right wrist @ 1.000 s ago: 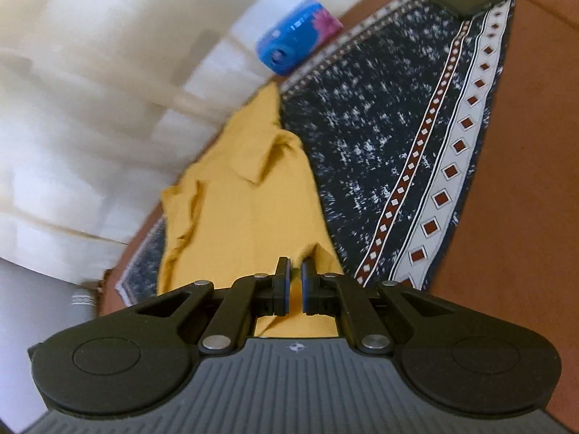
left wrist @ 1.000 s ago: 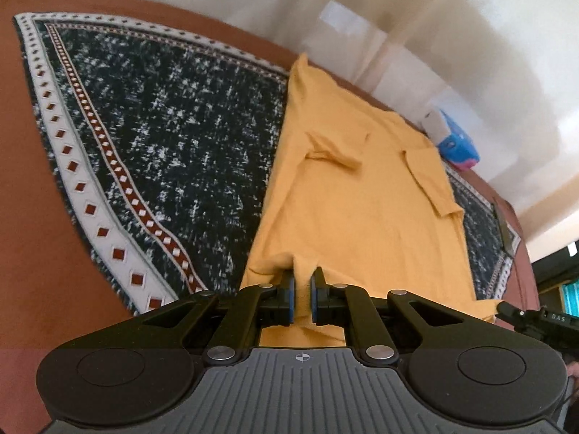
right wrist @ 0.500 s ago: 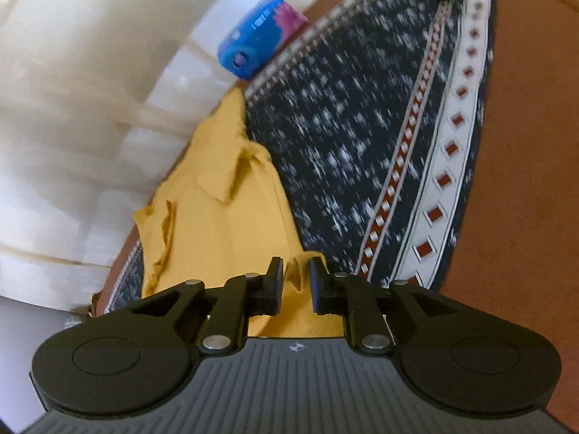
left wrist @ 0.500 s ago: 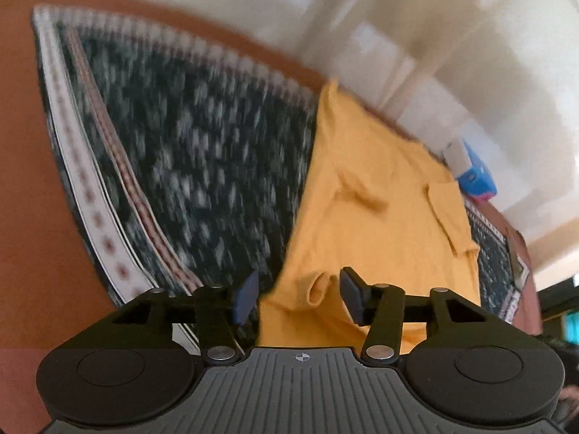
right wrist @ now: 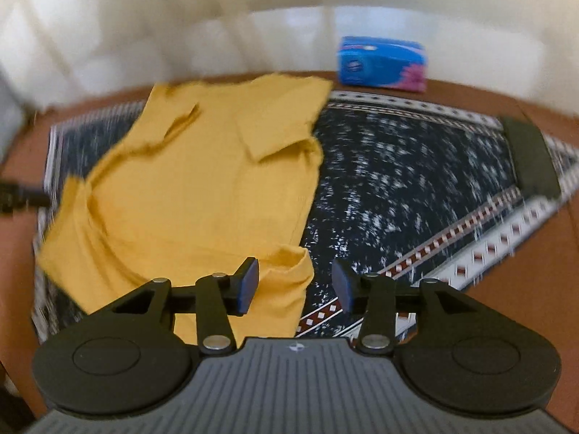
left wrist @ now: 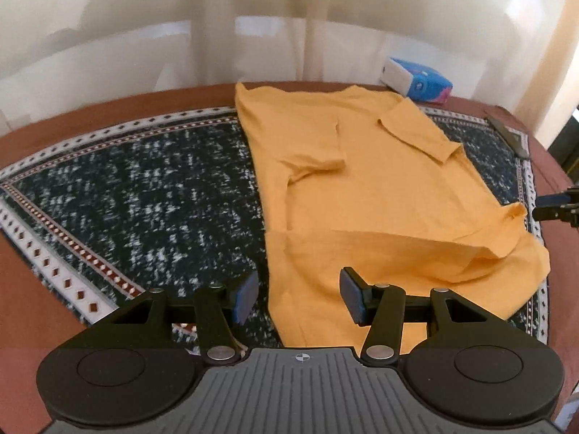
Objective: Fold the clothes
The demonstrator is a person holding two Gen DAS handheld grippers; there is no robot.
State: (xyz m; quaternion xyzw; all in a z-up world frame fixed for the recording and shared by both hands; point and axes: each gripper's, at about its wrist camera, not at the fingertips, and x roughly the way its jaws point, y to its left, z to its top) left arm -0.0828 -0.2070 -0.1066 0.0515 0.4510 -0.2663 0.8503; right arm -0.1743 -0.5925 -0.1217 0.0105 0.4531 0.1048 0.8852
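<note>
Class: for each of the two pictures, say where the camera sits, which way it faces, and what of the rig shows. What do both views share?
Left wrist: sits on the left gripper, looking down over the yellow shirt; its open fingers show, and the other gripper at the right edge.
Right wrist: sits on the right gripper, facing the shirt's near right corner; open fingers.
Shared: shirt, patterned mat, blue packet.

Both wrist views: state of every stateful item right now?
yellow shirt: flat on rug, sleeves folded in, near hem doubled over, released
left hand-held gripper: just opened, pads clear of the cloth
right hand-held gripper: just been opening, nothing pinched
</note>
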